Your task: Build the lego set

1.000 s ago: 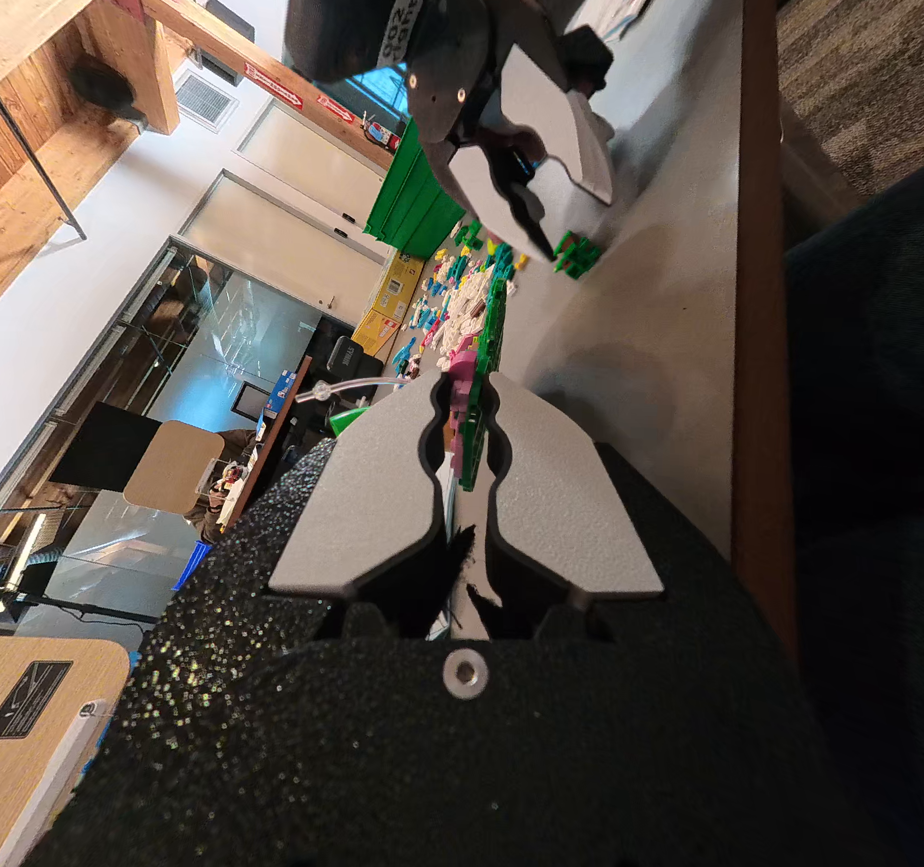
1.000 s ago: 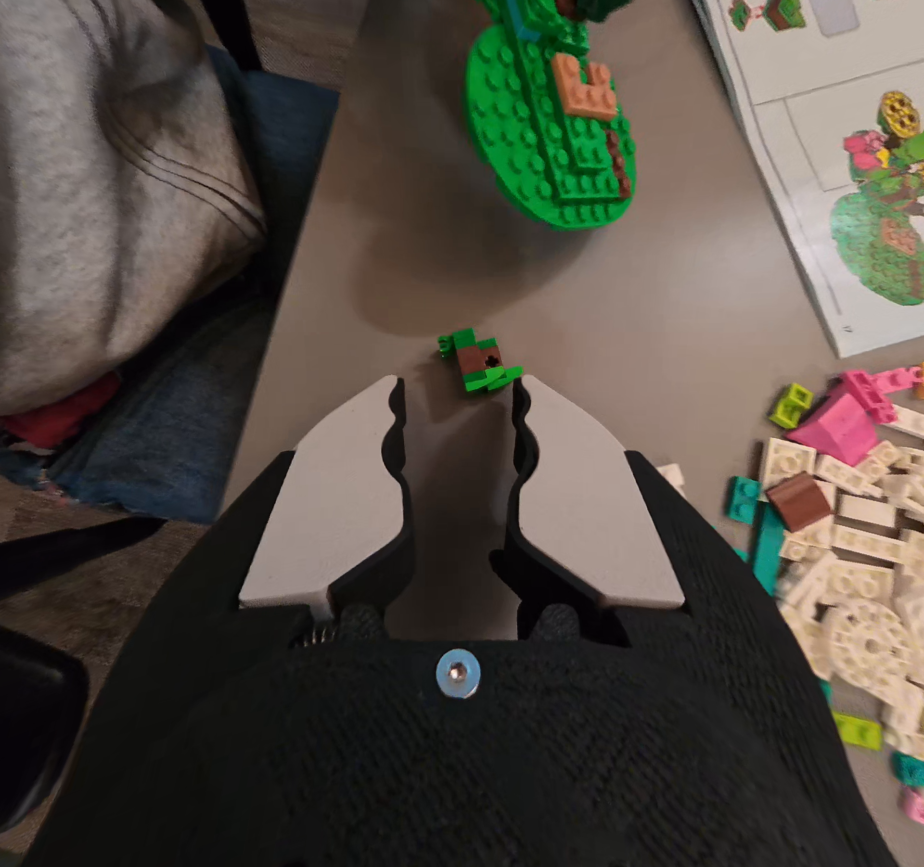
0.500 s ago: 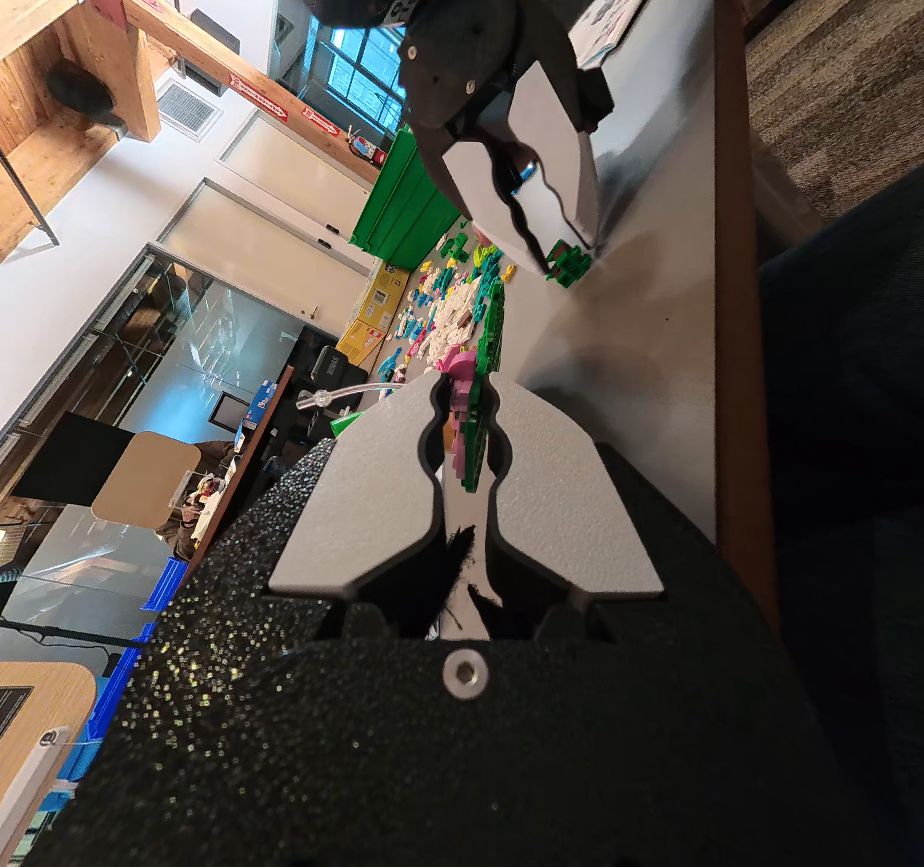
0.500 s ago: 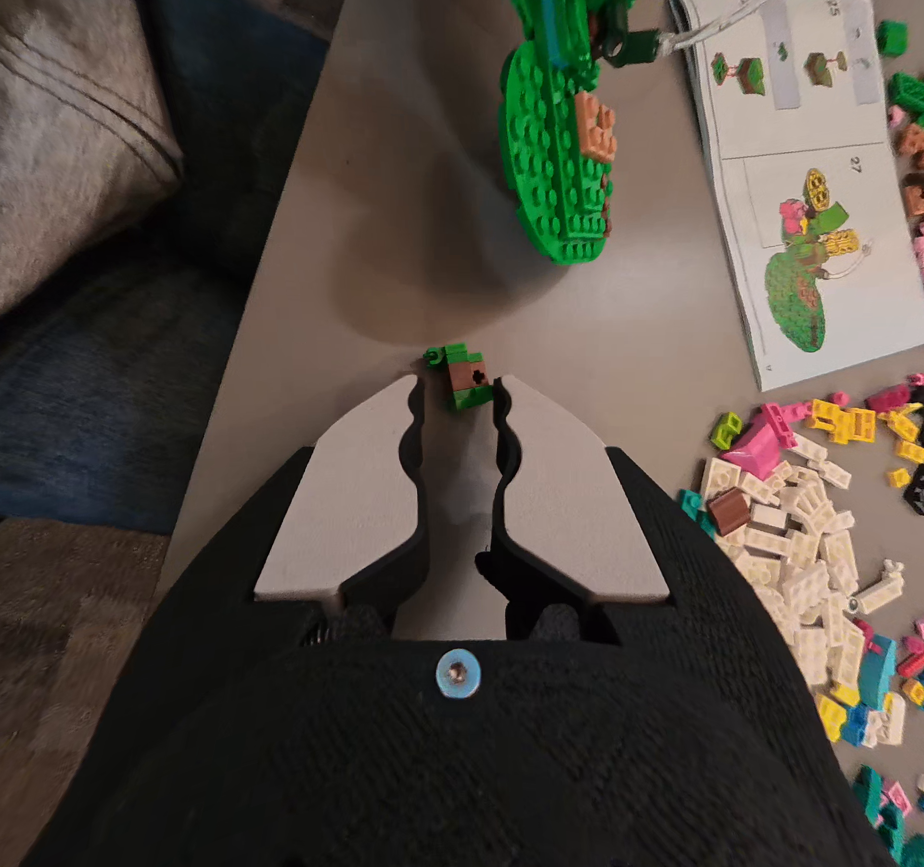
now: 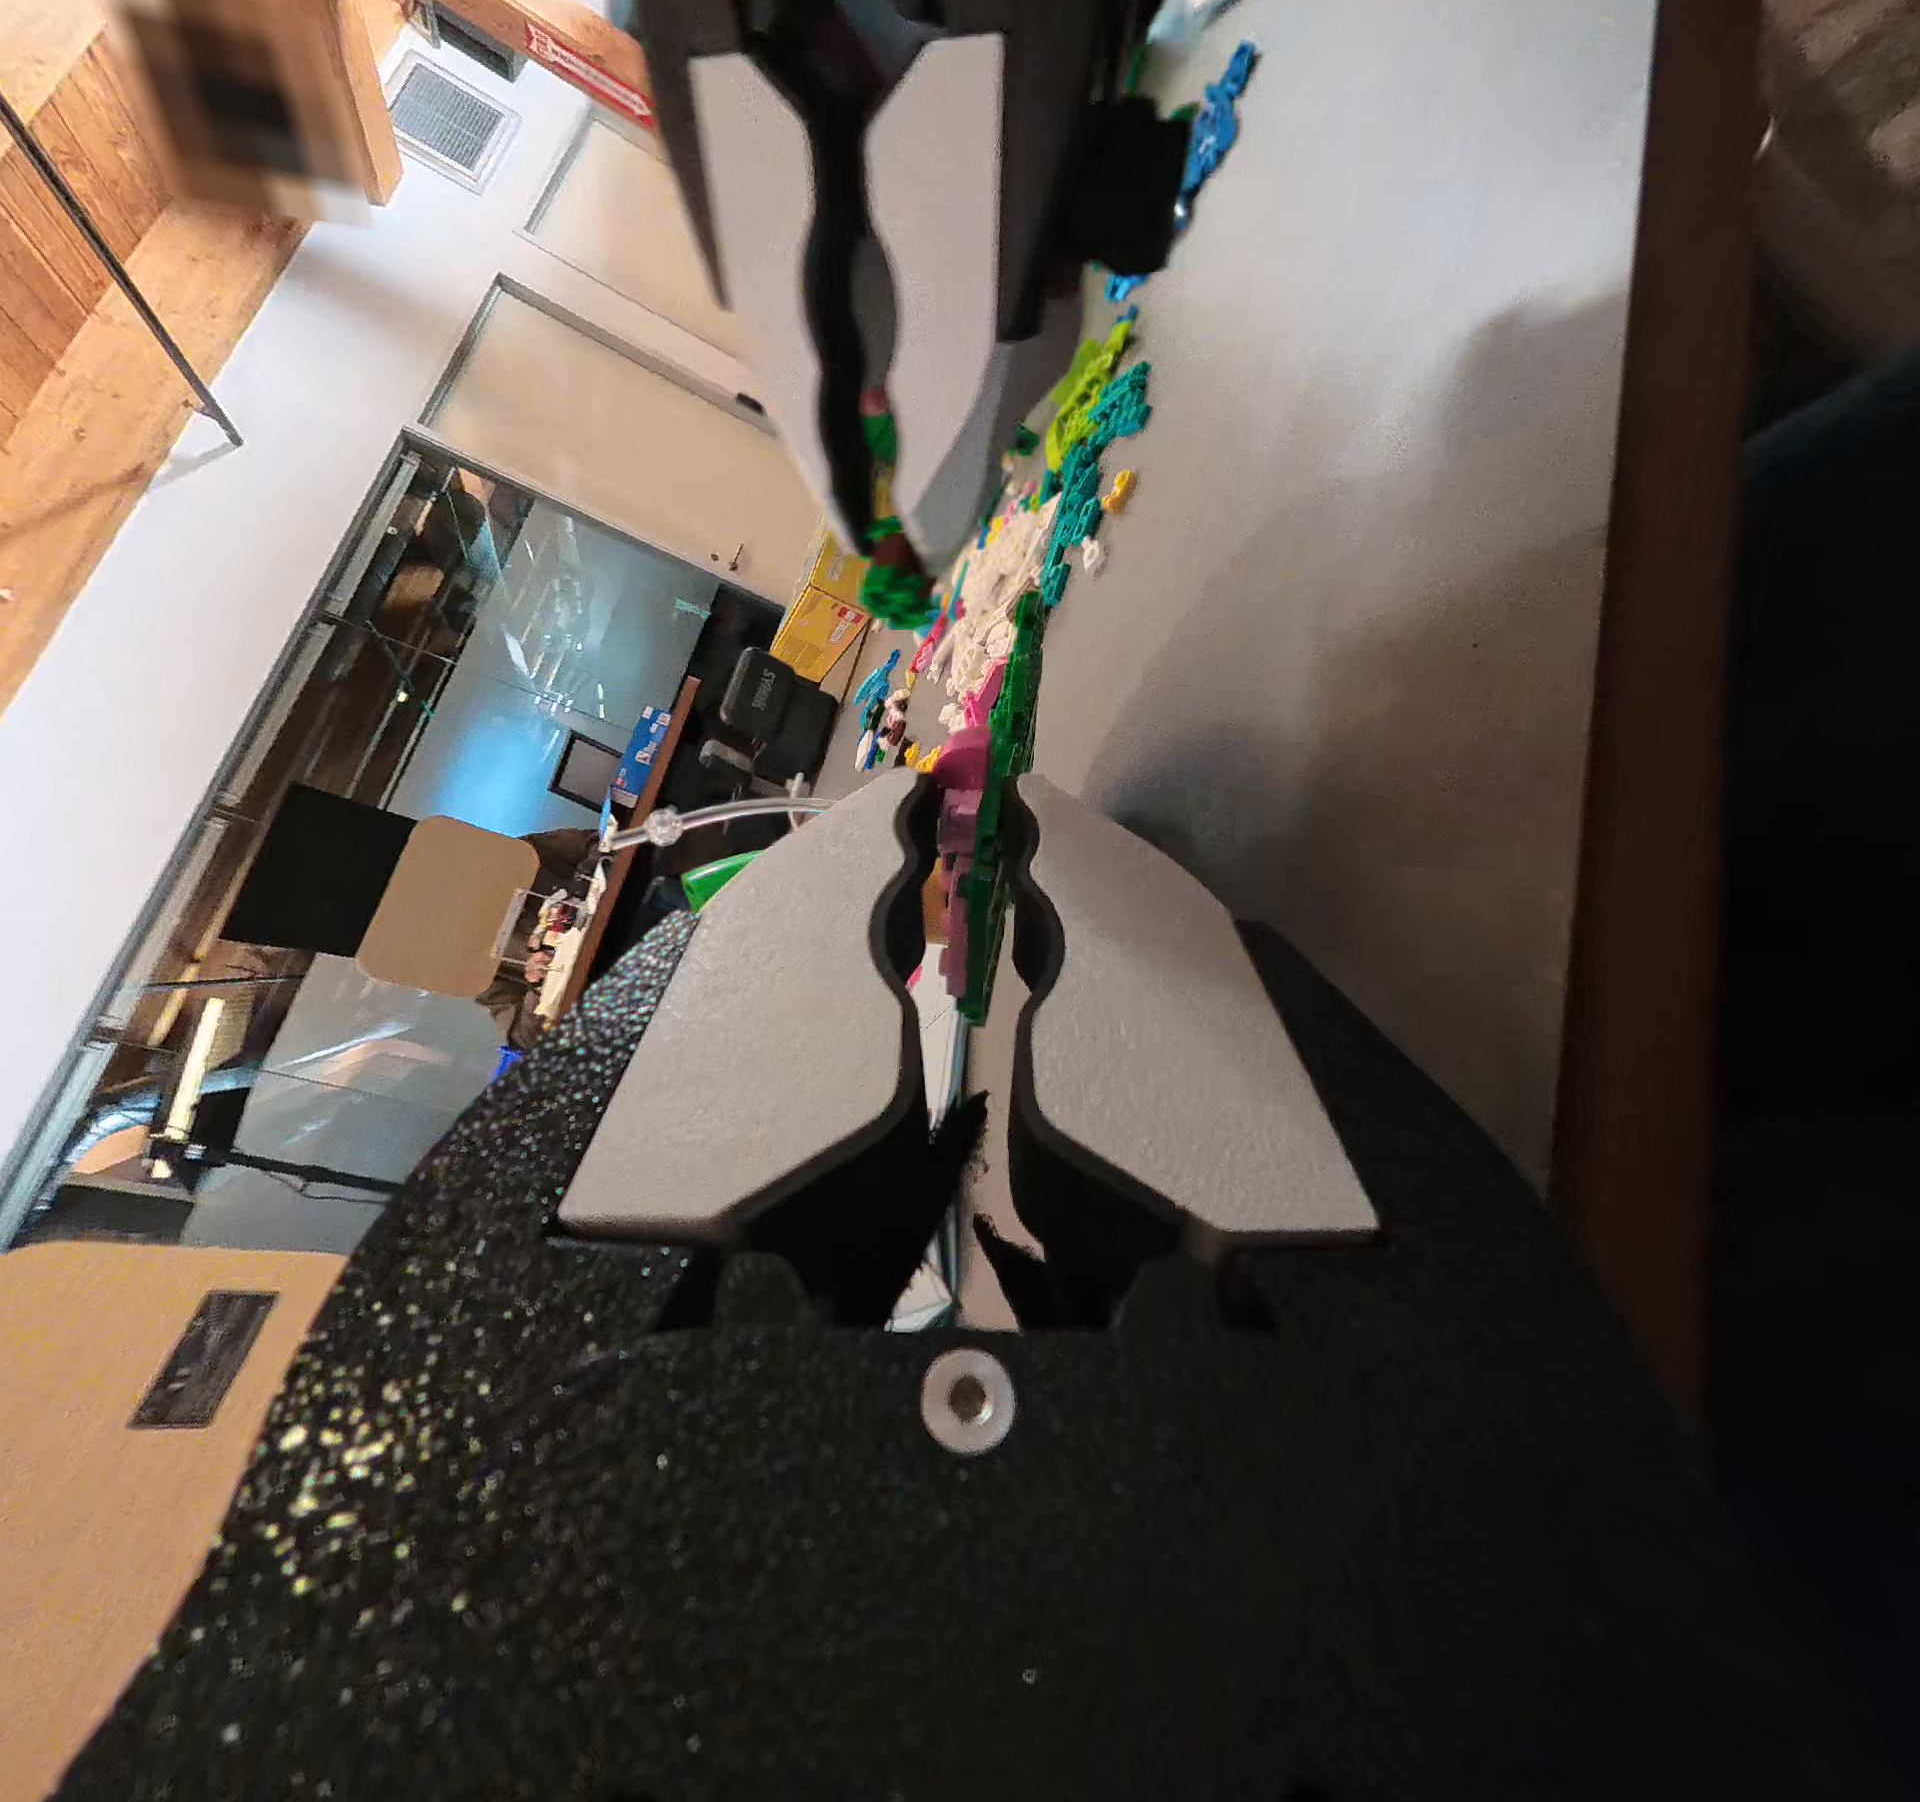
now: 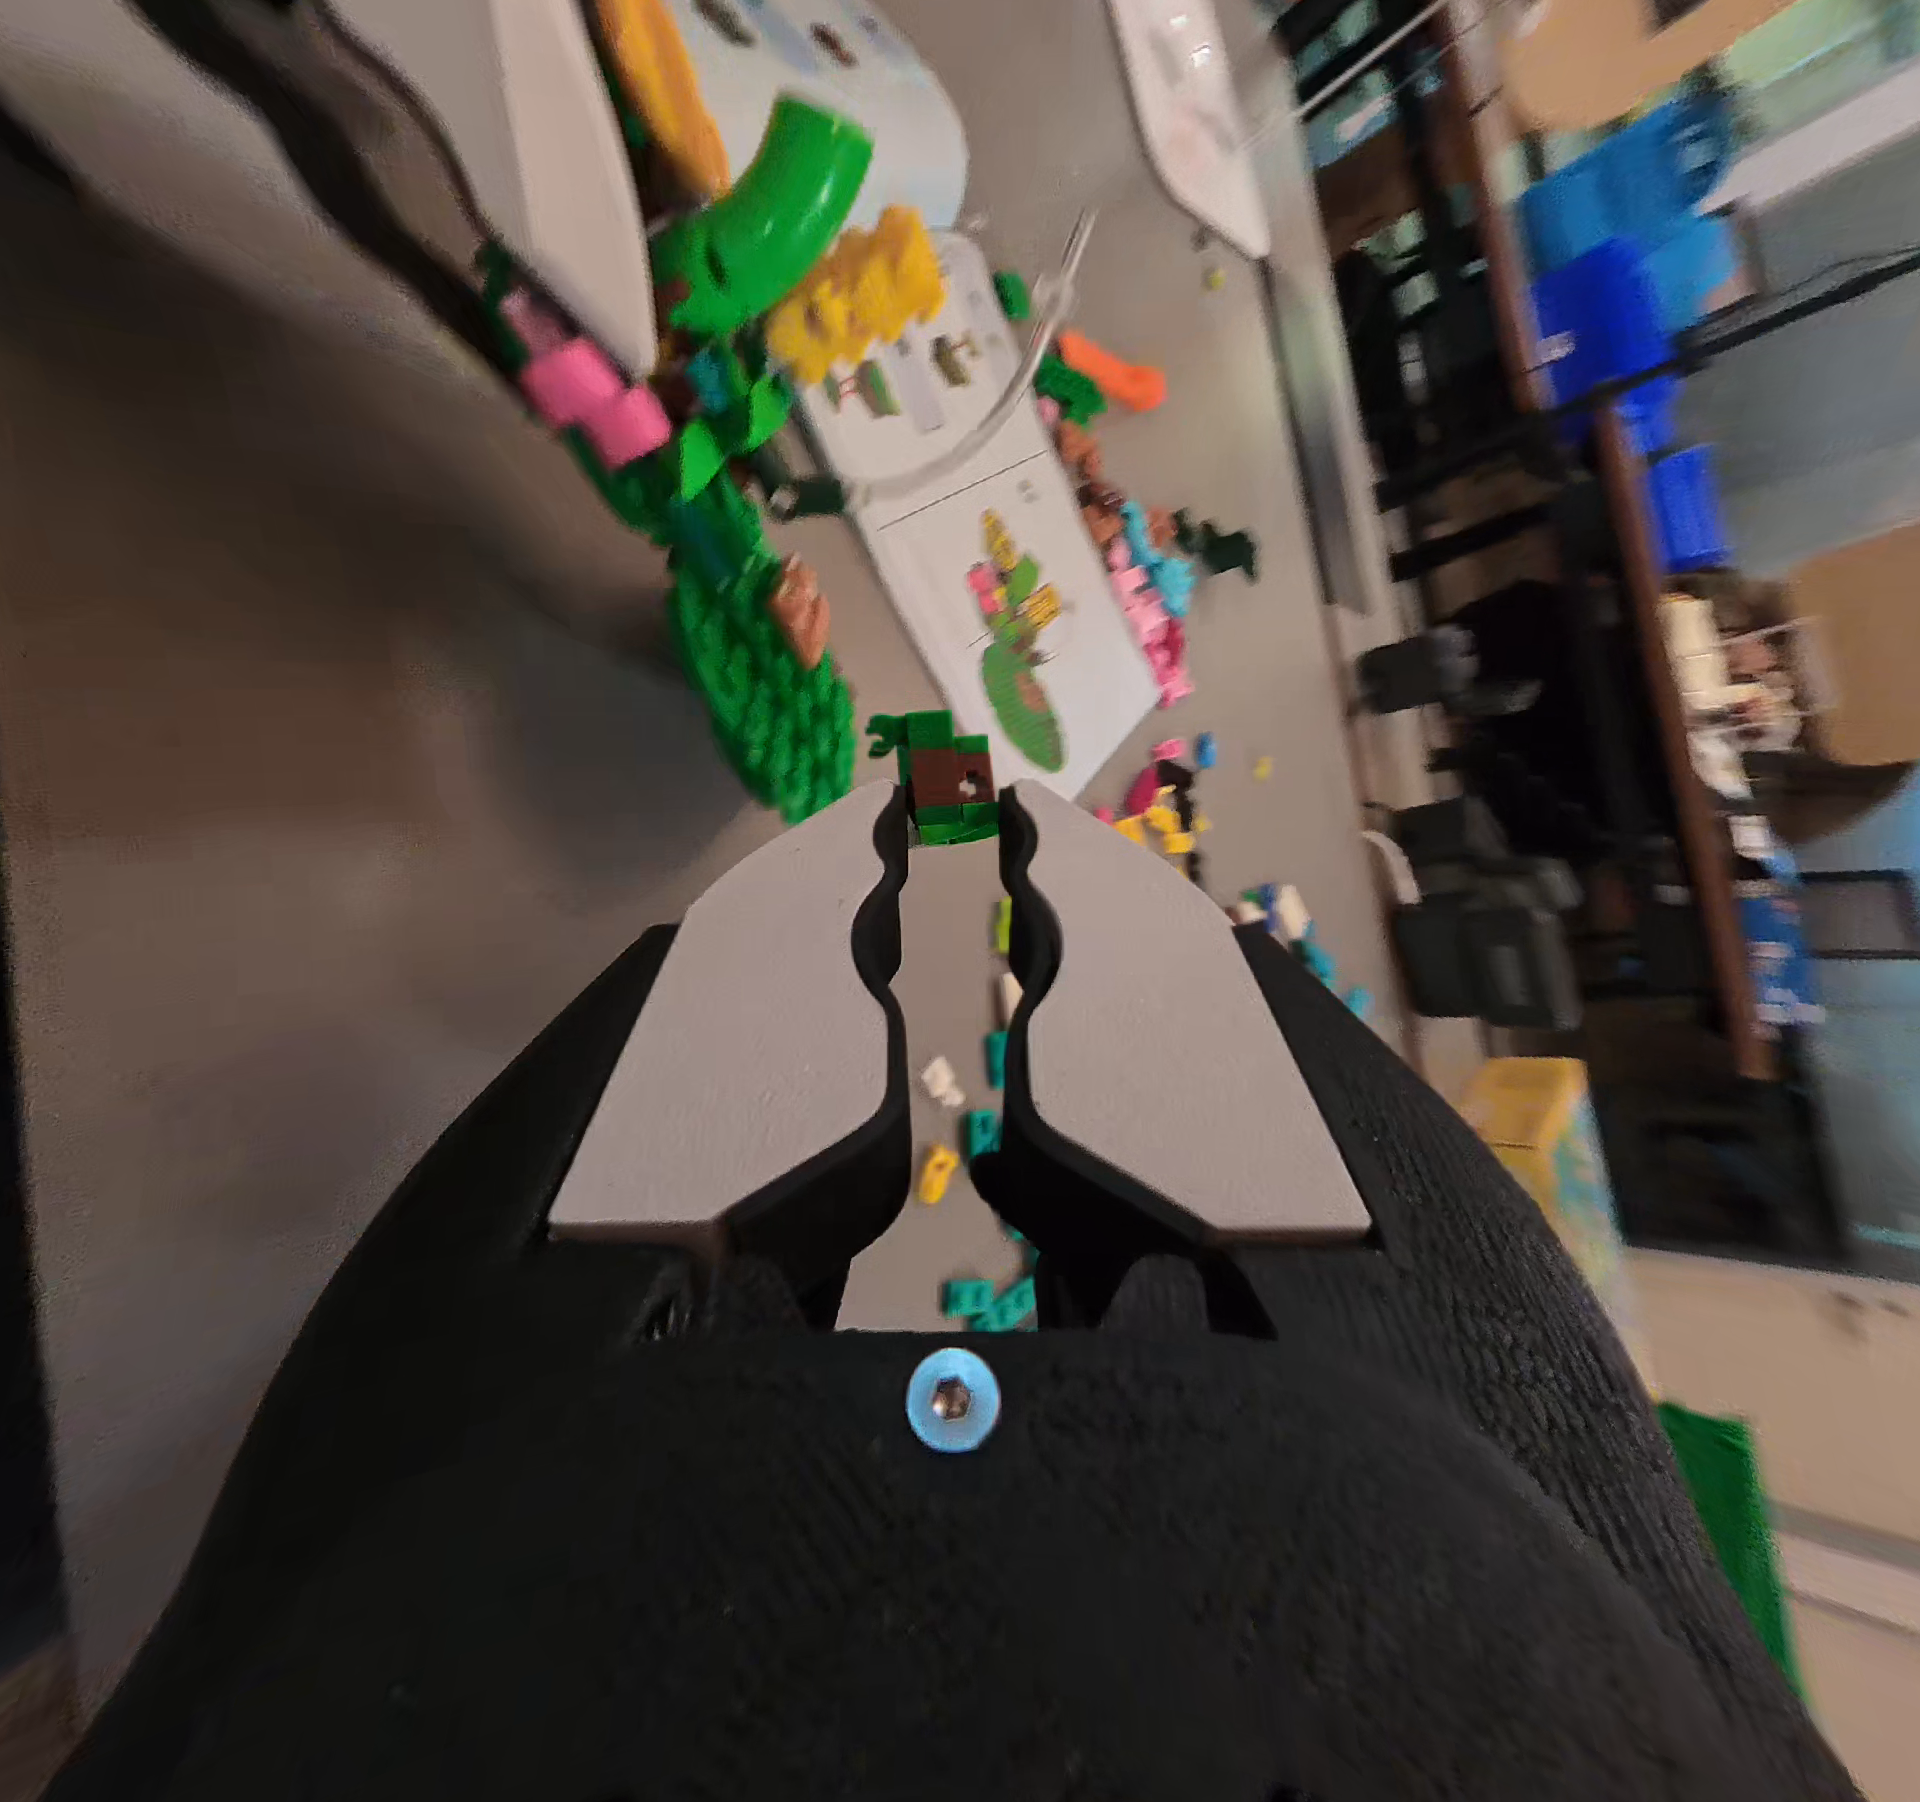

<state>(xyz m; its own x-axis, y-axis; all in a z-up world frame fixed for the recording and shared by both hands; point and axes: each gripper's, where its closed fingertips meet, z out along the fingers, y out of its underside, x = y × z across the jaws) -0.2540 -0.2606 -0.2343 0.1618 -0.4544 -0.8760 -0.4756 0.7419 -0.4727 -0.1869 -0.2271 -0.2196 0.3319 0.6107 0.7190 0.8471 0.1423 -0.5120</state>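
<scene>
Left tongs [image 5: 961, 817] grip one green brick model [image 6: 748, 651] | right tongs [image 6: 948, 802] grip one green-brown brick piece [image 6: 940, 776] | one booklet [image 6: 997, 609]

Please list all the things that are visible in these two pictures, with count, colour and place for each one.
small brick assembly: one, green and brown, pinched between the right gripper's tips, off the table.
brick model: one, green studded base with pink, yellow and brown parts, held on edge in the left gripper.
instruction booklet: one, white, open on the table behind the model.
loose bricks: many, white, teal, pink, yellow, scattered on the table.
table: one, grey top, brown edge.
cardboard box: one, yellow, far end.
left gripper: grey fingers, closed on the model's base.
right gripper: grey fingers, closed on the small assembly.
</scene>
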